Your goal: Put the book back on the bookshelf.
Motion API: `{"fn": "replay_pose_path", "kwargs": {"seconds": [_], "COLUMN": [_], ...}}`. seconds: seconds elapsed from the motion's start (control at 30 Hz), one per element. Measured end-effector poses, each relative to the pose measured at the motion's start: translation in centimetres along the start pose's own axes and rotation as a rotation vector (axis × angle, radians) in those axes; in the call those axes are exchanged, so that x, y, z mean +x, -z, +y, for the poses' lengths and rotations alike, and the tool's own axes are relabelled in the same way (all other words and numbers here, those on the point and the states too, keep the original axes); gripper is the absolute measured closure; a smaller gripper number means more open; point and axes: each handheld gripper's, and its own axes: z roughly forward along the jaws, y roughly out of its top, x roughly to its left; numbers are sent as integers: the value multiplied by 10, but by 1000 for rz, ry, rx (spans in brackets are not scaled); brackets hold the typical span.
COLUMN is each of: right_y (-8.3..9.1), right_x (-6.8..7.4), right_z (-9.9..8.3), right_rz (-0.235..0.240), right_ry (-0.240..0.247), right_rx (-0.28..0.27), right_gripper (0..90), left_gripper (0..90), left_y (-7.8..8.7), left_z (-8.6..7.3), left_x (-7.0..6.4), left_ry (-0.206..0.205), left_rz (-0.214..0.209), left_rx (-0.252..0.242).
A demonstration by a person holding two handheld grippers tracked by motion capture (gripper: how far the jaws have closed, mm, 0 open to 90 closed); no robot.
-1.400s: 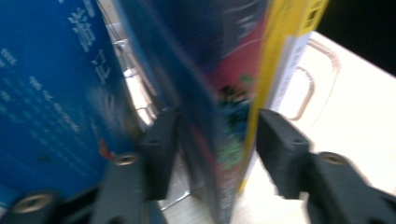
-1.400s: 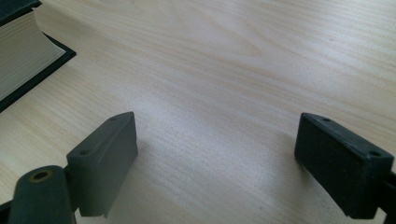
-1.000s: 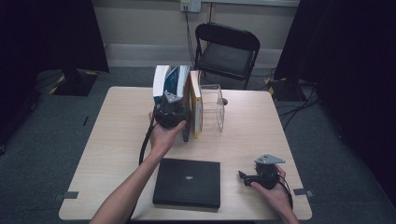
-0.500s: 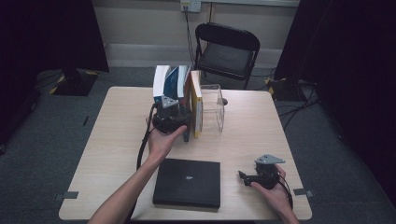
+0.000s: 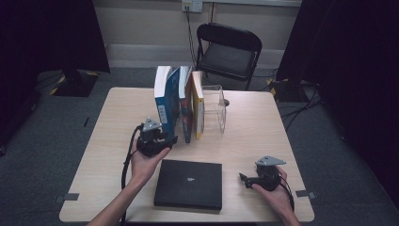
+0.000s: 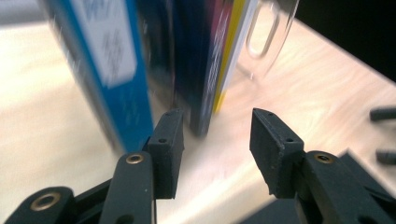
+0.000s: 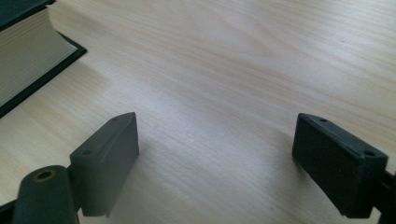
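The left gripper (image 6: 217, 140) has its jaws parted with nothing between them. Just past the jaw tips stands a row of upright books (image 6: 187, 60): the blue one (image 6: 112, 65) ahead of the left jaw, what looks like a yellow-edged one, blurred, farther right. The right gripper (image 7: 215, 158) is spread wide over bare table (image 7: 233, 56), the black book (image 7: 23, 51) beyond its left jaw.

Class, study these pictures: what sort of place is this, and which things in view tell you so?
Probably a recording studio or lab set up for handling trials, not a home. Black curtains hang on both sides, cables trail over grey carpet, and a lone wooden table with a folding chair stands mid-room, with tape marks on the floor.
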Motion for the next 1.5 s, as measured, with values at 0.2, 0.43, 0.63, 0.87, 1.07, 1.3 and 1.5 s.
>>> {"fn": "replay_pose_path", "kwargs": {"seconds": [0.2, 0.43, 0.63, 0.87, 1.07, 1.3, 1.5], "right_y": [2, 13, 20, 38, 38, 32, 28], "right_x": [13, 31, 51, 87, 110, 119, 121], "right_z": [7, 16, 21, 18, 9, 6, 3], "right_rz": [56, 109, 164, 284, 346, 344, 320], "right_ry": [8, 7, 23, 34, 92, 131, 144], "right_rx": [0, -64, -95, -142, -96, -79, -68], "right_gripper": [184, 195, 196, 147, 146, 150, 135], "left_gripper": [541, 507, 488, 458, 415, 395, 391], "left_y": [2, 7, 0, -11, -19, -26, -34], "left_z": [-29, -46, -53, -59, -59, -58, -58], "left_x": [12, 19, 21, 8, 12, 13, 4], "left_ry": [11, -22, -2, -54, -39, -25, -63], "left_rz": [-2, -7, -42, -67, -120, -154, -196], "left_rx": [68, 115, 146, 178, 165, 160, 139]}}
